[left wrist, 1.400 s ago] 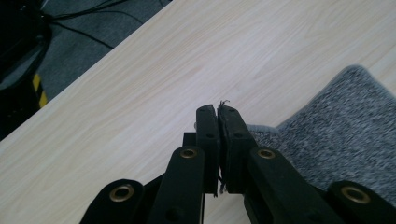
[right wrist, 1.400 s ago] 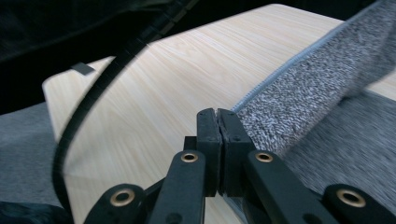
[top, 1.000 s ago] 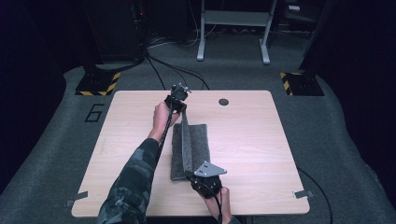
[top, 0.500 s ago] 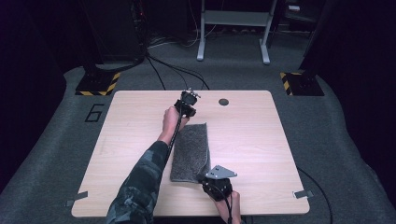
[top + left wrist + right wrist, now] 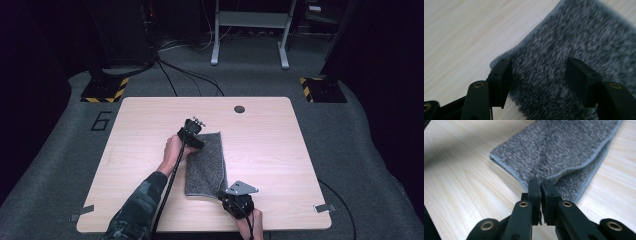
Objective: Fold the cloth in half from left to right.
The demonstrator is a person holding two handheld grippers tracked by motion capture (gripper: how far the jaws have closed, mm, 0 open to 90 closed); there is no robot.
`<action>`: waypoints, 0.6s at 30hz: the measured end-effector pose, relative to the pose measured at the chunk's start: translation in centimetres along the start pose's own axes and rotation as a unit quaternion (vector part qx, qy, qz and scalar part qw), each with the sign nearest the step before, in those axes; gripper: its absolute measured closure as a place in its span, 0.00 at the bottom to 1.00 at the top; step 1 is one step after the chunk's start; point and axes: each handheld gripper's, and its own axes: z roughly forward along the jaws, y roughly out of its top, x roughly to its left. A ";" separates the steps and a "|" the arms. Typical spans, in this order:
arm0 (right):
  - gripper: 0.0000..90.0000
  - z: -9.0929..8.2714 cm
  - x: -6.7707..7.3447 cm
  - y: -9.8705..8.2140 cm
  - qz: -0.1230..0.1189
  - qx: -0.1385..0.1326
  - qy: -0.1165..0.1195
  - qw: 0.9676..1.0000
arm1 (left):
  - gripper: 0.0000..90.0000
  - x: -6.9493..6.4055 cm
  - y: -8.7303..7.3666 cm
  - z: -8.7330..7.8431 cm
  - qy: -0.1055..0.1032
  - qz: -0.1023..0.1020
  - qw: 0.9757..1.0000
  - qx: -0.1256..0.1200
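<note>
A grey towel (image 5: 205, 165) lies folded lengthwise on the wooden table (image 5: 280, 140). My left gripper (image 5: 198, 142) is low over its far end. Its jaws have just been opening and now stand apart (image 5: 537, 72), with the towel's pile (image 5: 564, 42) between and under them and the pads (image 5: 504, 75) clear of it. My right gripper (image 5: 223, 193) is at the towel's near right corner. In the right gripper view its jaws (image 5: 540, 182) are pressed together on the corner of the upper layer of the towel (image 5: 559, 147).
A round dark hole (image 5: 239, 109) sits near the table's far edge. Bare wood lies to the left and right of the towel. Beyond the table are floor cables (image 5: 185, 75), two yellow-and-black striped bases (image 5: 105, 90) and a metal stand (image 5: 250, 30).
My left gripper came down and nearer with the towel's far end, set it flat on the table and opened. My right gripper slid a little to the right, still shut on the corner.
</note>
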 end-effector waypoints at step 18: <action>0.51 1.7 -4.7 3.3 0.017 0.034 -0.037 0.999 | 0.26 -0.5 -4.9 -4.0 -0.003 -0.017 0.999 -0.051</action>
